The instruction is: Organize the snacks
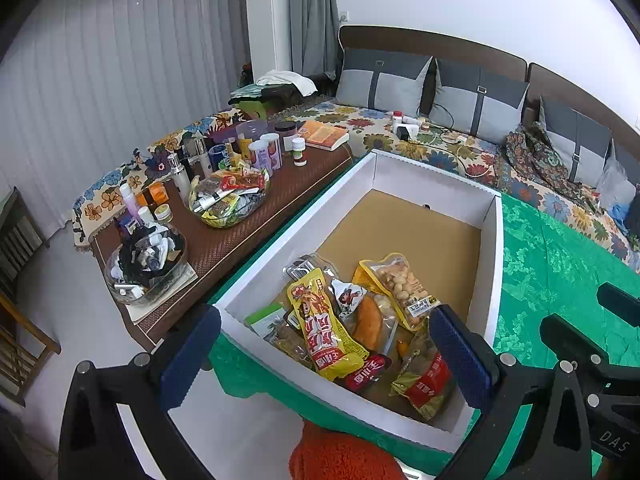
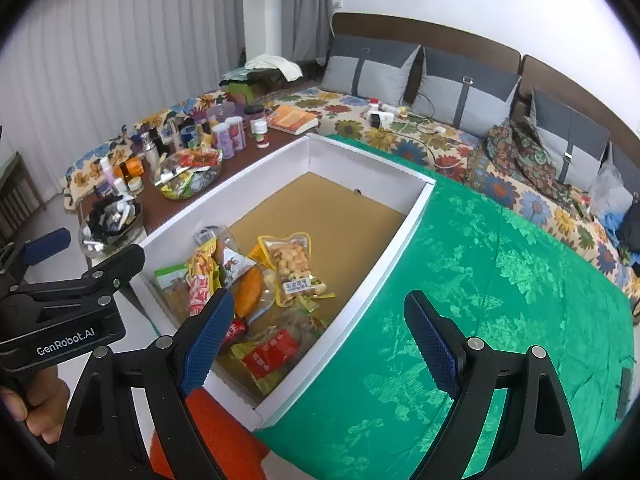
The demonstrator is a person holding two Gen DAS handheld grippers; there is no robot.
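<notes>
A white cardboard box [image 1: 494, 240] [image 2: 404, 216] lies on a green cloth. Its near end holds several snack packets: a yellow-and-red packet [image 1: 326, 330] [image 2: 202, 276], a clear bag of nuts [image 1: 400, 288] [image 2: 292, 268], an orange bun in clear wrap [image 1: 368, 322] [image 2: 250, 290] and a red-and-yellow packet [image 1: 426, 386] [image 2: 270, 354]. My left gripper [image 1: 326, 356] is open and empty, above the box's near edge. My right gripper [image 2: 320, 340] is open and empty, above the box's near right wall. The left gripper also shows in the right wrist view [image 2: 60, 280].
A brown side table [image 1: 248, 228] [image 2: 236, 164] left of the box carries a glass bowl of snack packets [image 1: 228, 200] [image 2: 188, 178], another bowl of small items [image 1: 146, 264] [image 2: 110, 220], bottles and jars [image 1: 264, 152] and a book [image 1: 324, 134]. A sofa with cushions [image 1: 476, 100] stands behind.
</notes>
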